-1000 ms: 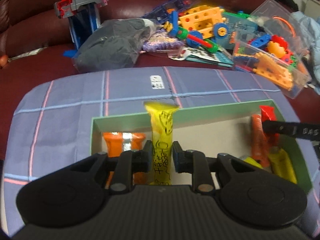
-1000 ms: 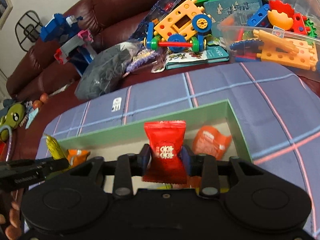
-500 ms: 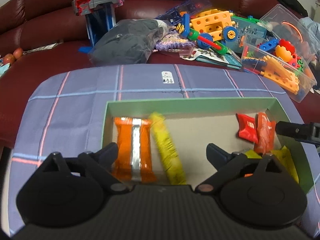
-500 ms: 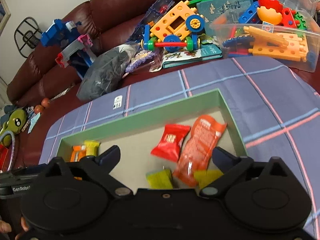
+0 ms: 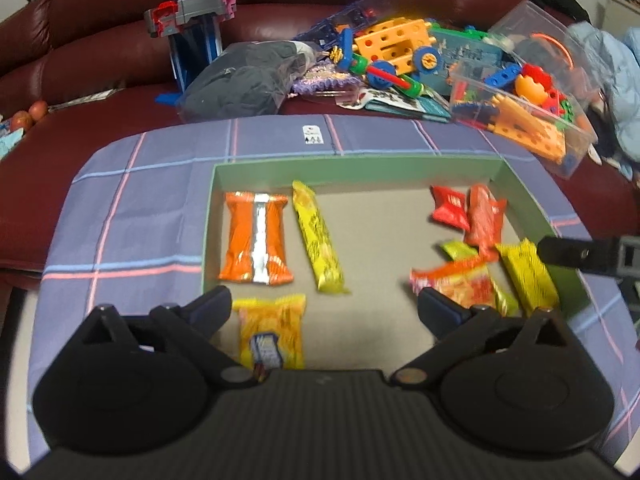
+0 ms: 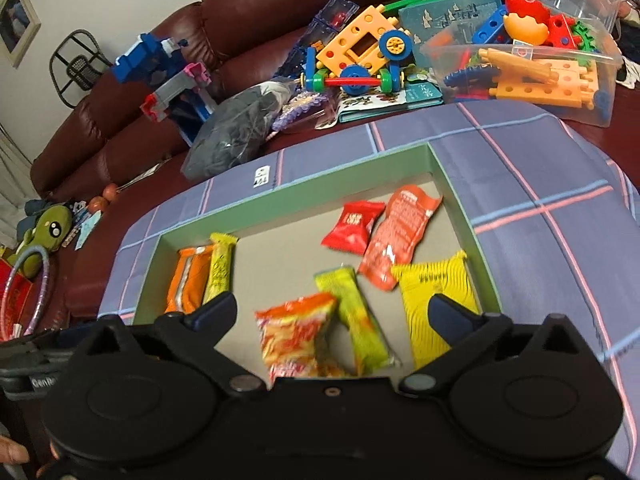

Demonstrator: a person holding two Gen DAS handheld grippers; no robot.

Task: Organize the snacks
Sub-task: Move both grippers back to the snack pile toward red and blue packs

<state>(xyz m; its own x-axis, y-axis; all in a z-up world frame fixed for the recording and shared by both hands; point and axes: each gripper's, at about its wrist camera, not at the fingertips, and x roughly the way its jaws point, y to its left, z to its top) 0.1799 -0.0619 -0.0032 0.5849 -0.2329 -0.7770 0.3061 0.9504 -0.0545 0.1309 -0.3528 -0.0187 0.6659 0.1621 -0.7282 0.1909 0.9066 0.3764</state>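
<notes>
A green-rimmed box [image 5: 360, 160] on a plaid cloth holds the snacks. At its left lie an orange pack [image 5: 256, 238] and a long yellow bar [image 5: 318, 236], with a yellow packet [image 5: 272, 328] nearer me. My left gripper [image 5: 324, 308] hovers above these, its jaws opening with nothing between them. On the right side lie a small red pack [image 6: 352, 226], an orange-red pouch [image 6: 400, 236], a yellow bag [image 6: 436, 304], a green-yellow bar [image 6: 356, 320] and an orange packet [image 6: 296, 332]. My right gripper [image 6: 332, 312] is above them, jaws opening and empty.
The cloth [image 6: 540, 200] covers a low surface in front of a dark red leather sofa [image 5: 100, 60]. On the sofa lie a dark bag [image 5: 240, 80], a blue toy tower [image 5: 192, 28], building toys [image 6: 360, 52] and a clear tub of toy parts [image 6: 532, 68].
Both grippers let go: the left dropped the long yellow bar beside the orange pack, the right dropped the small red pack by the pouch. Both drew back and a little up, showing more of the box.
</notes>
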